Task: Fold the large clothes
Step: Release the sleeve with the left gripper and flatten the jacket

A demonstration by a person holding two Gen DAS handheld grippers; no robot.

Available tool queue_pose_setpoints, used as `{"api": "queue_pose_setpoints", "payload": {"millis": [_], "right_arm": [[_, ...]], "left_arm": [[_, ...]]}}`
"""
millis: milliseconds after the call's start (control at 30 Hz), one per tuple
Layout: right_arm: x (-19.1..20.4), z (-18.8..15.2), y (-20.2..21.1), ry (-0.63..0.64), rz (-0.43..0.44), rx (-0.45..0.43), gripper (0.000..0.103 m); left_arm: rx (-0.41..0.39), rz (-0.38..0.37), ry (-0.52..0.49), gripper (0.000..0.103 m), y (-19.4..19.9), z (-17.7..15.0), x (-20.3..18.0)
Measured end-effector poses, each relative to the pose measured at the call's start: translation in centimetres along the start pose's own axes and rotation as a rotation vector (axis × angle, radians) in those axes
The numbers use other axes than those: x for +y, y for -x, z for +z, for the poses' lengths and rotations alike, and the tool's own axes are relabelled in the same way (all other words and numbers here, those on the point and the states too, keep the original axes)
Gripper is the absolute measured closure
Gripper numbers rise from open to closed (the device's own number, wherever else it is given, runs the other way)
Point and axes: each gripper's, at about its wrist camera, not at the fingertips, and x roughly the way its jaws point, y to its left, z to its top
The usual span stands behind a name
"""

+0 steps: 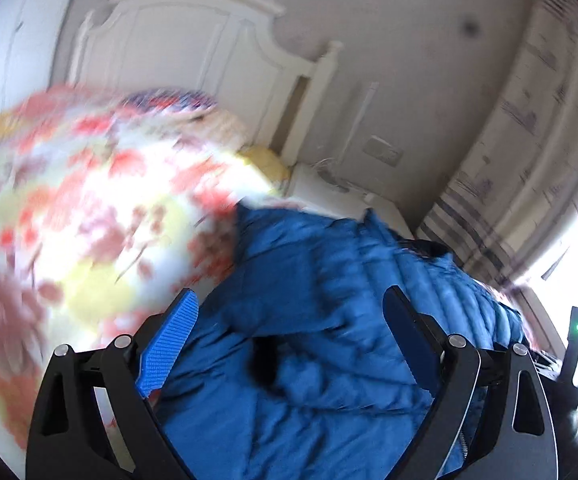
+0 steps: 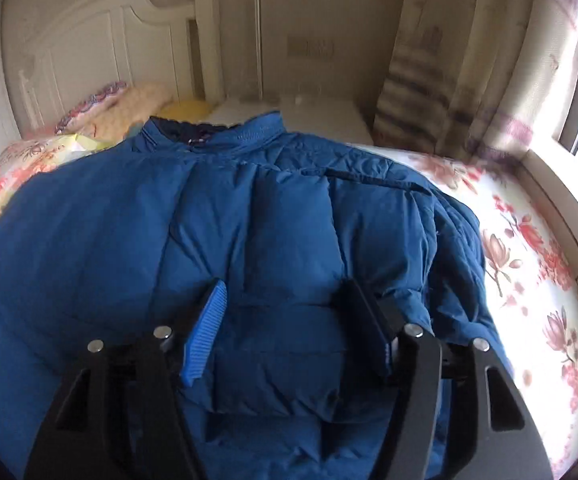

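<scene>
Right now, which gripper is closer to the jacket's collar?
Probably right. The right gripper hangs open over the jacket body, facing the collar. The left gripper hangs open over a jacket edge; no collar shows there.

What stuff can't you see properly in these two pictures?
- Jacket hem: right view, cut off by the bottom edge and covered by the right hand-held gripper.
- Bedspread pattern: left view, smeared by motion blur.
- Dark spot on the jacket: left view, too blurred to tell hole, shadow or fold.
- Wall plate: right view, too small and hazy.
- Left hand-held gripper touching cloth or not: blur hides it.
</scene>
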Motion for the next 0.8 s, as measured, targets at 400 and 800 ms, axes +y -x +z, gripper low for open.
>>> {"api": "queue_pose_setpoints", "payload": {"millis": [400,800], "right_arm": [[-0.2,0.2,-0.5,-0.036,0.058,0.005,0.036],[-1.1,0.0,-0.2,-0.081,0.141,-0.011,0.030]], "left_arm": [[0.344,0.124,-0.372,0.007,-12.0,-1.8,-8.7],[0.265,0.257,-0.454,0.007,-13.9,4.3,-9.6]]}}
